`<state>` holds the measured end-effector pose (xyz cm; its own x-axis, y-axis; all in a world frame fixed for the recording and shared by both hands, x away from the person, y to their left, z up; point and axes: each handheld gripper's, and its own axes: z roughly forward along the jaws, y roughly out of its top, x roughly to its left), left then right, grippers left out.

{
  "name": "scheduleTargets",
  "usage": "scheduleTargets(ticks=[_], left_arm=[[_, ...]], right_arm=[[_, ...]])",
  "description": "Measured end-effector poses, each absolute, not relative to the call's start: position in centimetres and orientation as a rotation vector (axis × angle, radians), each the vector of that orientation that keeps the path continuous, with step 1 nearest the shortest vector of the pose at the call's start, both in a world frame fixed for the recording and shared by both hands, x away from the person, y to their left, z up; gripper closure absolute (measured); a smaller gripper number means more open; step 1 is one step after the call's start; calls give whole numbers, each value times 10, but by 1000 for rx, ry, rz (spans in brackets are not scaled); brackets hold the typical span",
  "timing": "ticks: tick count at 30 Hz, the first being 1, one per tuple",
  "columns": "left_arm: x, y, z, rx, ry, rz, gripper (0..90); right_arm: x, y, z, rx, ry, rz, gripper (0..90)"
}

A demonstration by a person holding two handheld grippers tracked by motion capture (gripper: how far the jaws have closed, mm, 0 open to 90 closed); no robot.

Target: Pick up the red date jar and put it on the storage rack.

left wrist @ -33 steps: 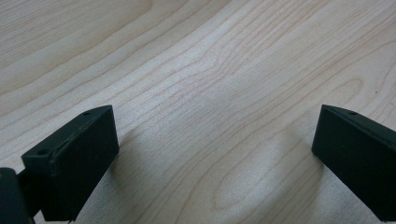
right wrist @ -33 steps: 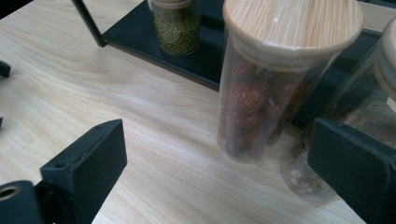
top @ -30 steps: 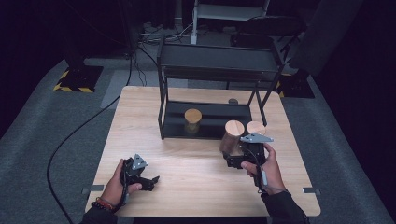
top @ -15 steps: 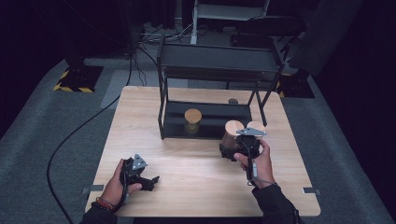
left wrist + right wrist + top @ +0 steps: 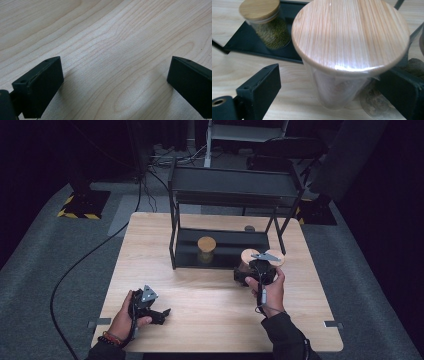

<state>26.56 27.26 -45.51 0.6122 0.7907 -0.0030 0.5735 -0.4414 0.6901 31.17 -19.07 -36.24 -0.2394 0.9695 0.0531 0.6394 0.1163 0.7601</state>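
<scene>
A clear jar with a round wooden lid point(image 5: 350, 50) stands on the wooden table point(image 5: 200, 330), in front of the black rack's right end. My right gripper point(image 5: 333, 77) straddles this jar point(image 5: 248, 256). Its jaws have just been closing. The left jaw is still clear of the glass, and I cannot tell whether the right jaw touches it. A second lidded jar point(image 5: 276, 258) stands right beside it. A third jar with greenish contents point(image 5: 265, 22) sits on the rack's bottom shelf point(image 5: 206, 245). My left gripper point(image 5: 157, 312) rests open at the front left, over bare wood point(image 5: 115, 72).
The black two-shelf rack point(image 5: 235, 187) stands across the back of the table, with thin legs beside the jars. A small dark disc point(image 5: 249, 228) lies behind it. Cables run over the grey floor at the left.
My right hand has moved forward and a little left, bringing its jaws around the nearer jar. The left hand has stayed where it was.
</scene>
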Motion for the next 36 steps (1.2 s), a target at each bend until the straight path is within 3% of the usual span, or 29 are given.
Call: scheduleTargets(ticks=[7,18,36], left_arm=[[265,273,-455,2174,1068,425,5],[265,272,-455,2174,1068,426,5],[265,273,-455,2178,1059,425,5]], right_arm=[[314,-177,-371,1614,1850,942,84],[320,-159,-377,1670,1764,862,233],[318,-148,-378,1625,1752,827,251]])
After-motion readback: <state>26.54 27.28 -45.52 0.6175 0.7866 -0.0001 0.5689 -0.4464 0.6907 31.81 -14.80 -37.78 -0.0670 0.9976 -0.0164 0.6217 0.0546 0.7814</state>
